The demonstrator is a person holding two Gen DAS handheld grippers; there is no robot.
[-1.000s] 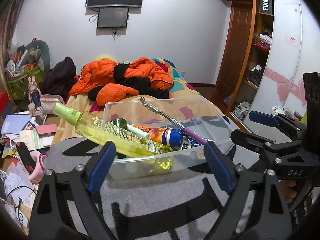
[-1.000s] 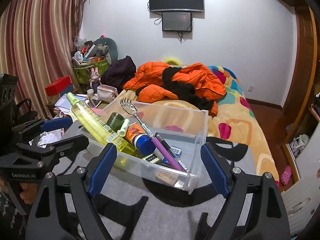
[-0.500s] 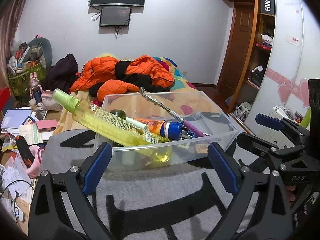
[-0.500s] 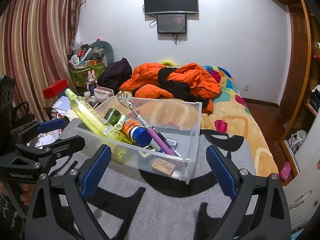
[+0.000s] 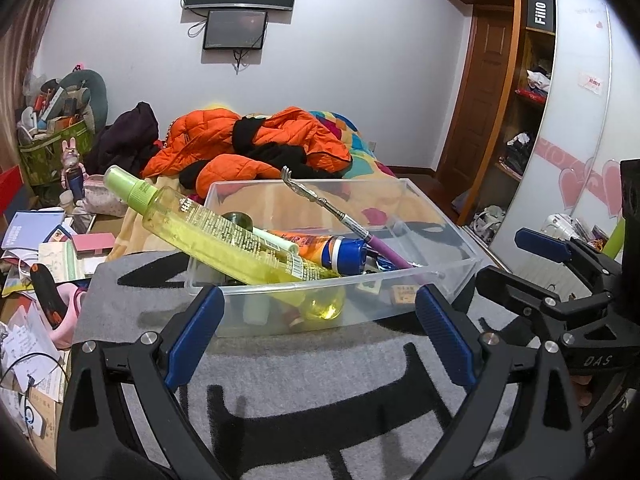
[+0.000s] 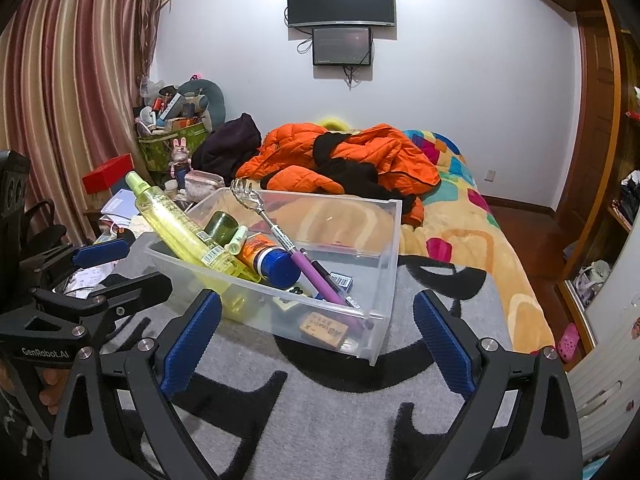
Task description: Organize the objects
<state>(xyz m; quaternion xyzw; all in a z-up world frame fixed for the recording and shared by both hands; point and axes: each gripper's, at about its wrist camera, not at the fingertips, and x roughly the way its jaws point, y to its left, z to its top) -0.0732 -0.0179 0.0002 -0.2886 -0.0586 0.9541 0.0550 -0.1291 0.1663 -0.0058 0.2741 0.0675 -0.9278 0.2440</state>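
A clear plastic bin point(image 5: 448, 276) point(image 6: 384, 248) stands on the grey and black blanket point(image 5: 304, 384). In it lie a yellow spray bottle point(image 5: 208, 232) point(image 6: 176, 224), an orange tube with a blue cap point(image 5: 320, 246) point(image 6: 268, 258), a purple-handled back scratcher point(image 5: 340, 220) point(image 6: 288, 248), a green cup point(image 6: 220, 226) and small items. My left gripper point(image 5: 320, 336) is open and empty, just in front of the bin. My right gripper point(image 6: 316, 336) is open and empty, near the bin's front corner.
Orange jackets point(image 5: 248, 148) and dark clothes lie on the colourful bedspread point(image 6: 460, 220) behind the bin. Papers, books and a pink case point(image 5: 92, 240) clutter the left side. A green basket of items point(image 6: 168, 148) stands by the curtain. A wardrobe point(image 5: 532, 92) is at the right.
Both grippers have pulled back a little from the bin, which now sits farther ahead of the fingers. Both stay open. The bin's contents have not moved.
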